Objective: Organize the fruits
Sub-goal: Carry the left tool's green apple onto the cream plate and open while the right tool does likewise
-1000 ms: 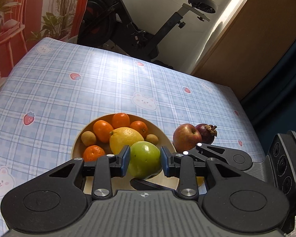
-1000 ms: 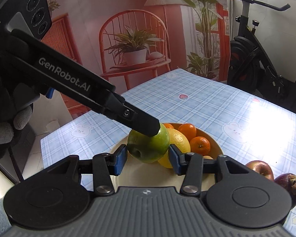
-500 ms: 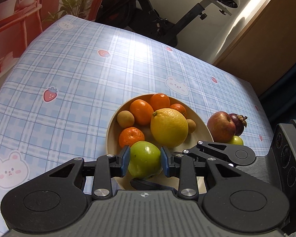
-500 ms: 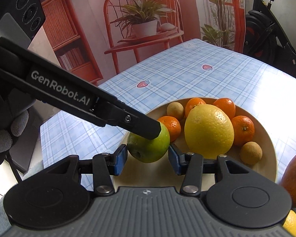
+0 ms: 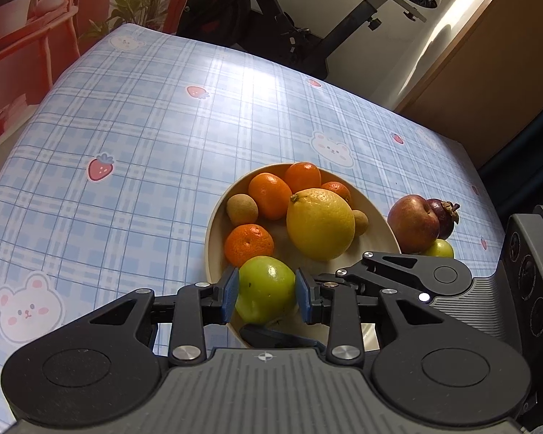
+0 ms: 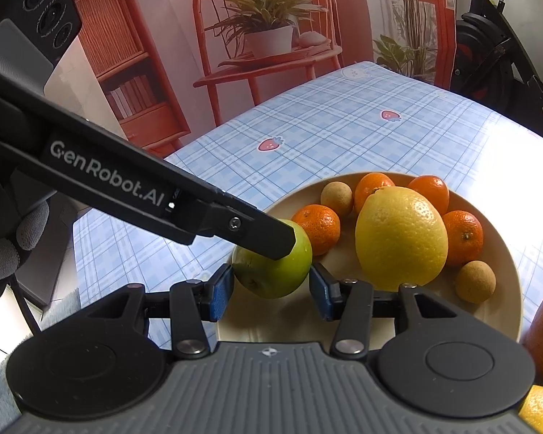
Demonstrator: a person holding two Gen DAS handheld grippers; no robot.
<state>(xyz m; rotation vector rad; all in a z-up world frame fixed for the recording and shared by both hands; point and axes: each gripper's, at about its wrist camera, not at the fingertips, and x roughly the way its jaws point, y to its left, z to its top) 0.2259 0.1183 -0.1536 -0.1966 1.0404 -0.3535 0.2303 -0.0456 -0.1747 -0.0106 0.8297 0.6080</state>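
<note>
Two grippers meet at the bowl [image 5: 213, 238]. Left gripper [image 5: 267, 291] clamps a green apple [image 5: 266, 289] over its near rim; right gripper [image 6: 271, 287] gapes around the same apple.

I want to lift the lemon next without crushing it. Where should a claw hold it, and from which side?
Grip the lemon across its narrower middle, coming from above: its ends are tapered, and tangerines in the bowl crowd its sides.
</note>
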